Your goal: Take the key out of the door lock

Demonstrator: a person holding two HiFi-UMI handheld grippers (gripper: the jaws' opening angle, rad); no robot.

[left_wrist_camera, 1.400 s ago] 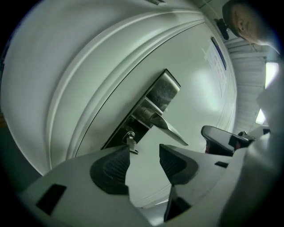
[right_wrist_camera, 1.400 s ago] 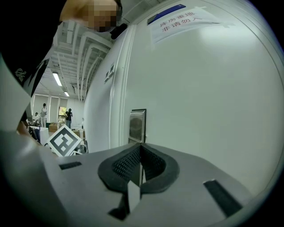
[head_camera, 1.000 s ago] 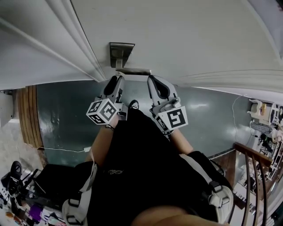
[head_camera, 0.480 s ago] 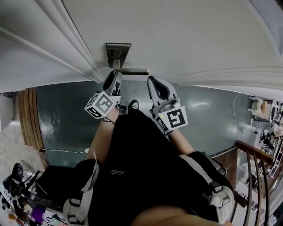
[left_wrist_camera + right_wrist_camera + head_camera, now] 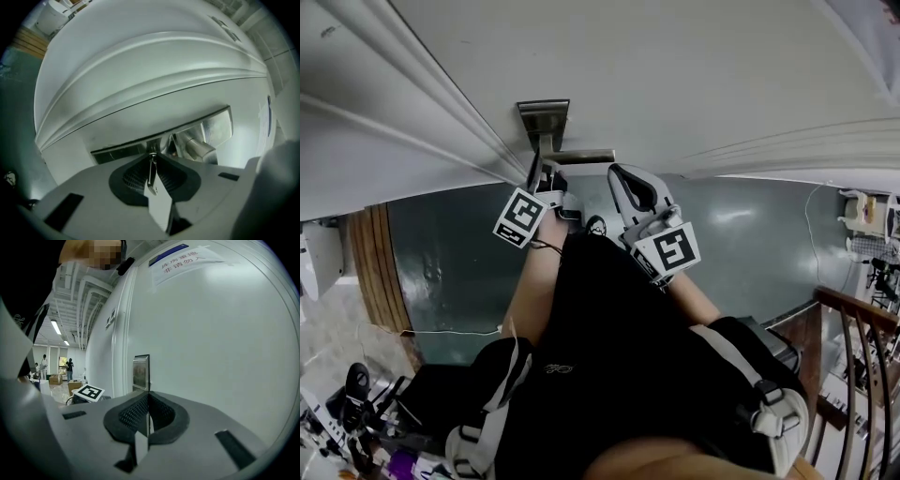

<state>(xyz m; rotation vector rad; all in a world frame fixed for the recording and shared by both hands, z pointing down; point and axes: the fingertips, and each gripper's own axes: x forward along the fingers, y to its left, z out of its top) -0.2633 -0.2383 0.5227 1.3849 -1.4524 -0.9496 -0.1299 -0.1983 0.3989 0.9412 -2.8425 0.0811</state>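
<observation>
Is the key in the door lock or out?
In. The key pokes into the lock plate, and the left gripper has just closed its jaws on it.

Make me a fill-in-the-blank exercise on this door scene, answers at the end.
1. The left tongs are shut on a thin silver metal ____.
2. The right tongs are shut and hold ____.
3. Close by, a silver lever ____ sticks out of the rectangular brushed-metal lock plate.
4. In the head view, the ____ tongs are nearer that plate.
Missing words: key; nothing; handle; left.
Note: the left tongs have just been closing, with the key between them.
</observation>
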